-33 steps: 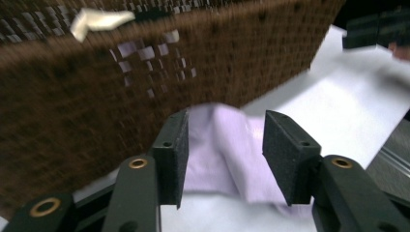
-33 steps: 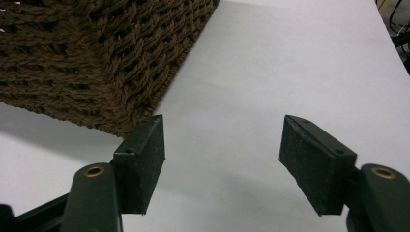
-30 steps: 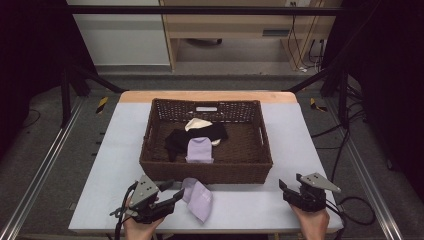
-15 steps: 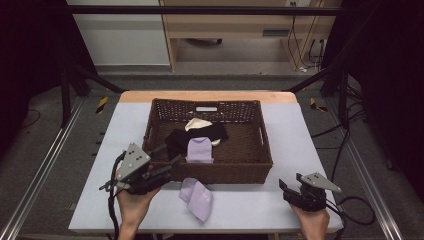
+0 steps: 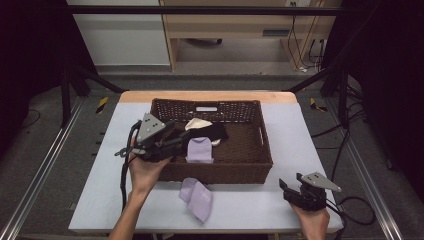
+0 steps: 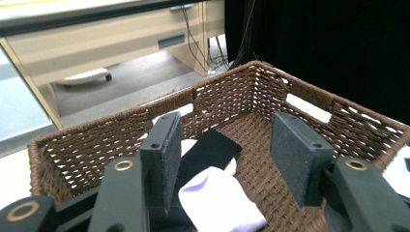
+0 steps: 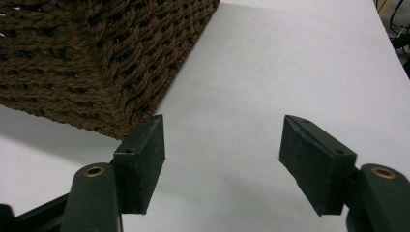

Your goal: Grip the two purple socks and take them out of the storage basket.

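Jaws spread and empty, my left gripper (image 5: 176, 141) hangs over the near-left corner of the wicker basket (image 5: 262, 145).

Nothing sits between its pads (image 6: 167, 157), which have just been opening wider; in the left gripper view they point down into the basket at a folded lilac cloth (image 6: 220, 203), with a black cloth (image 6: 209, 150) just beyond it and a pale cream piece (image 5: 198, 123) under that one's far edge. A second lilac cloth (image 5: 197, 196) lies flat on the white table (image 5: 300, 130) just in front of the basket's near wall, apart from both my grippers. My right gripper (image 5: 291, 192) rests at the table's near-right corner, jaws likewise apart with bare tabletop between them, and the basket's brown corner (image 7: 96, 63) close ahead at their left.
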A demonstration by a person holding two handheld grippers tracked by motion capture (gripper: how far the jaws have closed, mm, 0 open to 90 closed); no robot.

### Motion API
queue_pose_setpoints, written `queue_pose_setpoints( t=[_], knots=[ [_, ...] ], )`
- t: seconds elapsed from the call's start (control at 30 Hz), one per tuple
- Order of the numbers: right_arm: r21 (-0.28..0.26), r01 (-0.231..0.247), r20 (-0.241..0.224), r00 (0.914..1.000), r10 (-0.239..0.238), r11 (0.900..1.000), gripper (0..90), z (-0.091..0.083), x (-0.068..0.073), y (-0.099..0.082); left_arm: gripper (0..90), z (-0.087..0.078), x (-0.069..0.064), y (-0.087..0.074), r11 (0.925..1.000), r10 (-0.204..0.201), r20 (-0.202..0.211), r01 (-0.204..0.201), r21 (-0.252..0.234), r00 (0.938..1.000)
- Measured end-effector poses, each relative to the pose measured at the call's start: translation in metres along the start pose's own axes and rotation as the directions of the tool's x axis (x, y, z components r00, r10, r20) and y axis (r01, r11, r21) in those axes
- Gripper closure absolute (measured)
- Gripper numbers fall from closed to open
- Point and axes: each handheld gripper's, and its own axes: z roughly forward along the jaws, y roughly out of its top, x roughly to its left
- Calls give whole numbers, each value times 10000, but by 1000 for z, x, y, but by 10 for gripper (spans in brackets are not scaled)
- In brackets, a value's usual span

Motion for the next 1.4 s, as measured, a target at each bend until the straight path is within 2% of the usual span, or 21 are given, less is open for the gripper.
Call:
queue_pose_setpoints(
  t=[0.07,0.13,0.17,0.33,0.47,0.67,0.7,0.73,0.77,0.8,0.87,0.93,1.0,1.03,1.07,1.1,1.13,1.17,1.27,1.33,1.4],
  knots=[
    [4,-17,-3,10000,17,10000,331,0,0,0,454,8,3,3,9998,-199,77,199,70,9998],
    [-10,24,17,10000,-24,10000,331,0,0,0,451,13,4,4,9998,-173,23,173,103,9998],
    [5,19,17,10000,-19,10000,331,0,0,0,443,21,7,6,9994,-184,-155,188,300,9997],
    [-7,72,27,10000,-72,10000,331,1,-1,0,432,37,13,6,9990,-107,-420,125,439,9991],
    [-27,71,15,10000,-71,10000,332,1,-1,0,406,59,22,0,9932,-418,-448,463,1065,9981],
    [-12,79,13,10000,-79,10000,332,2,-1,0,397,77,26,-3,9901,-585,-522,646,1247,9969],
    [-5,85,1,10000,-85,10000,332,2,-1,0,397,85,27,-2,9868,-690,-549,763,1429,9961],
    [-5,85,1,10000,-85,10000,332,2,-1,0,399,85,27,-2,9868,-690,-549,763,1429,9961],
    [10,83,2,10000,-83,10000,333,2,-1,0,400,91,27,0,9855,-516,-745,628,1577,9959],
    [10,83,2,10000,-83,10000,333,2,-1,0,398,91,27,0,9855,-516,-745,628,1577,9959],
    [1,74,4,10000,-74,10000,334,2,-1,0,396,100,23,1,9871,35,-749,86,1599,9972],
    [-3,76,-7,10000,-76,10000,335,2,-2,0,402,107,20,-3,9849,189,-765,-54,1733,9969],
    [-1,69,-26,10000,-69,10000,335,2,-1,0,415,114,20,-6,9793,109,-673,30,2022,9977],
    [2,62,-33,10000,-62,10000,335,2,-1,0,421,114,20,-6,9793,109,-673,30,2022,9977],
    [10,80,-38,10000,-79,10000,335,2,-1,0,433,118,20,-8,9764,69,-681,79,2159,9977],
    [-2,80,-38,10000,-80,10000,336,2,-1,0,437,124,21,-12,9674,209,-664,-34,2533,9976],
    [-5,69,-40,10000,-69,10000,336,2,-1,0,438,128,21,-14,9634,252,-683,-60,2681,9973],
    [-10,47,-50,10000,-47,10000,336,2,-2,0,436,131,22,-16,9560,364,-693,-145,2929,9969],
    [13,7,-56,10000,-7,10000,336,2,-2,0,429,139,26,-22,9313,128,-658,120,3641,9977],
    [11,25,-52,10000,-25,10000,336,2,-2,0,422,144,28,-27,9193,-62,-566,280,3927,9984],
    [16,6,-73,10000,-6,10000,336,2,-2,-1,420,147,28,-29,9080,15,-496,195,4186,9988]
  ],
)
